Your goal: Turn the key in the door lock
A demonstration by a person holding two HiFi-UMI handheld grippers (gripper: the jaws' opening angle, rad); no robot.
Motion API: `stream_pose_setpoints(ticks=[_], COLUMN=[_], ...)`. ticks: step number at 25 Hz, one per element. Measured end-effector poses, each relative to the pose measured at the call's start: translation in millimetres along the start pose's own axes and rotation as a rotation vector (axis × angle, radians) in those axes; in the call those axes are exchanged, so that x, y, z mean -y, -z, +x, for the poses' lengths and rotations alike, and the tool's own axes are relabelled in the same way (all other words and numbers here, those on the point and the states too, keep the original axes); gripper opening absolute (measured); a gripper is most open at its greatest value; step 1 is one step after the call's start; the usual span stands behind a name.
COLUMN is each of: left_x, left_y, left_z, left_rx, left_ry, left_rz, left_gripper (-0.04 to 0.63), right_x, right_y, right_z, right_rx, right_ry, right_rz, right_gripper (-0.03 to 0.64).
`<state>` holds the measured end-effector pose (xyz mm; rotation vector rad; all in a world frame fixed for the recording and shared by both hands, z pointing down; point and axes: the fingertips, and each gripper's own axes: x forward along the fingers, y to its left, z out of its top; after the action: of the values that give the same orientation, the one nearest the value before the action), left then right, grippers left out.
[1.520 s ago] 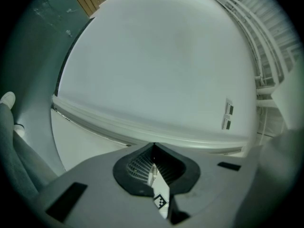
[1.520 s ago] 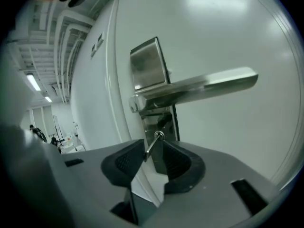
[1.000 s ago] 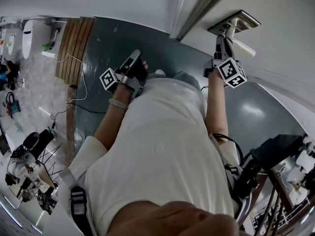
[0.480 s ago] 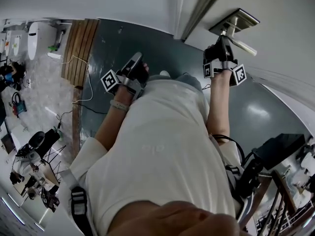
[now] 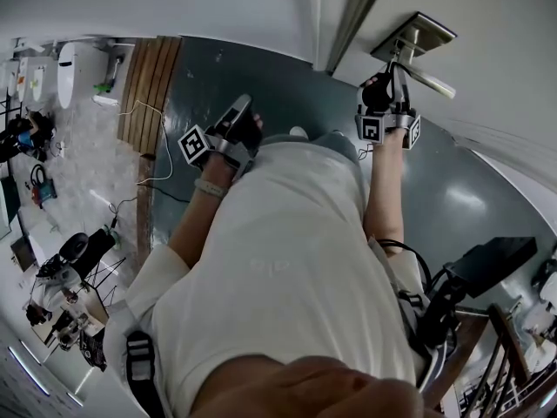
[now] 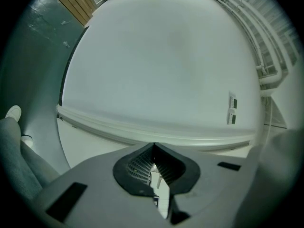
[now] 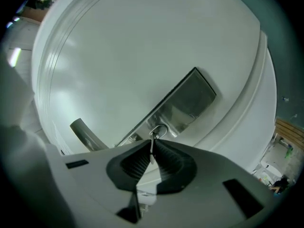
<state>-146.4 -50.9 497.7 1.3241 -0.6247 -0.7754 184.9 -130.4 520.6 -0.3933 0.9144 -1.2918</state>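
The right gripper (image 7: 152, 153), whose 2 jaws have just been closing, pinches the thin silver metal key (image 7: 152, 142) at lower centre of its view, seated in the brushed-steel rectangular lock plate (image 7: 186, 101) on the white door (image 7: 118, 51). The left gripper (image 5: 239, 107), upper centre-left in the head view, has its jaws together, empty.

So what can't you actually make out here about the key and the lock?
- Keyhole: in the right gripper view, mostly covered by the right gripper, whose jaws have just been closing on the key.
- Key's turn: only a thin edge shows; angle unclear.
- Door handle: inner end hidden behind the gripper's body.
- Head view: key hidden behind the gripper.
- Left gripper view: shows only white wall; the key is out of frame.
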Motion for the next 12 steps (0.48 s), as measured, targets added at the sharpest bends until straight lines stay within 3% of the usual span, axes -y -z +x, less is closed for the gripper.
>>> stream_pose_setpoints(ticks=[5,8,10,12], left_x=[0.2,-1.5,-3.0,-4.5], left_y=[0.4,-0.4,-1.1,-1.6], left_z=[3.0,2.8,2.1,1.8], left_rx=[0.001,0.003,0.006,0.009], left_ry=[0.009,0.022,0.031,0.041], left_rz=[-0.014,-0.030,-0.048,-0.068], left_gripper=[0.006,0.006,0.006,0.006], right_x=[-12.1,-17.6,-25.0,-31.9], right_y=[4.5,14.2,21.3,27.6], right_z=[1.1,-8.2,-17.0,-24.3], right_rx=[-0.025,-0.088,-0.152,-0.247], right_ry=[0.050,0.173,0.265,0.377], right_rz=[-0.176,-0.354,-0.566,-0.926], right_gripper=[0.042,0.115,0.123,0.123])
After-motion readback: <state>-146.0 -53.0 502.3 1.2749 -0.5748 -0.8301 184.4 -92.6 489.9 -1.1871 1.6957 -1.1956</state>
